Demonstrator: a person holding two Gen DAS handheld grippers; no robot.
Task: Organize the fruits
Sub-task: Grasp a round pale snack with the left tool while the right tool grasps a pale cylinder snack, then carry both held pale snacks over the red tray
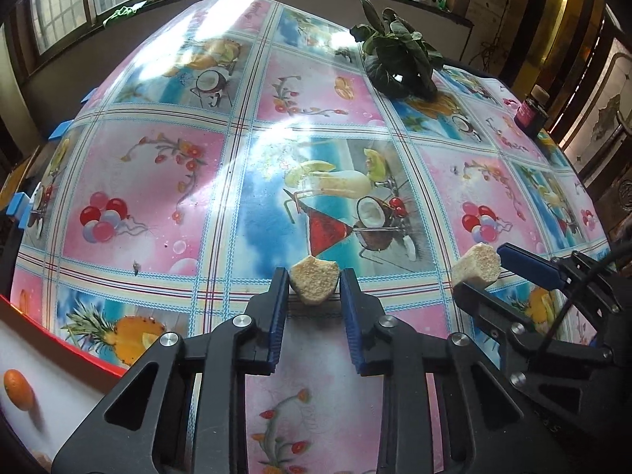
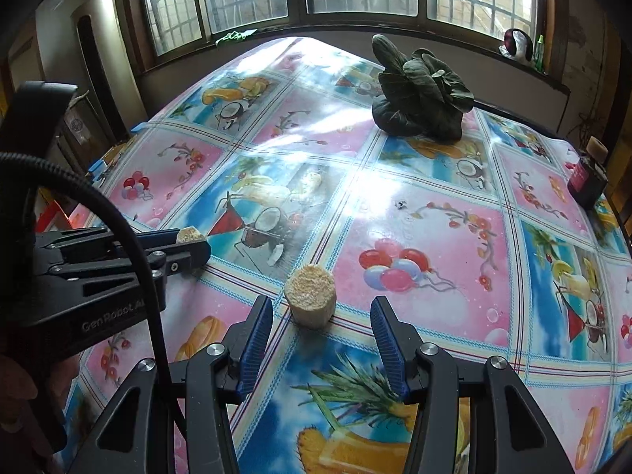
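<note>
Two beige, grainy cylinder-shaped pieces lie on the patterned tablecloth. My left gripper (image 1: 314, 282) has its blue pads on both sides of one piece (image 1: 315, 285), shut on it at the table surface; it also shows in the right wrist view (image 2: 188, 234). My right gripper (image 2: 322, 318) is open, its jaws wide around the second piece (image 2: 310, 297), which stands upright just ahead and nearer the left finger, untouched. That piece also shows in the left wrist view (image 1: 476, 264). An orange fruit (image 1: 17, 389) lies in a white tray with a red rim (image 1: 59, 328) at the lower left.
A dark leafy vegetable (image 2: 420, 94) sits at the far side of the table. A dark jar with a pink label (image 2: 586, 177) stands near the right edge. Windows and a sill with a bagged item (image 2: 515, 43) lie behind the table.
</note>
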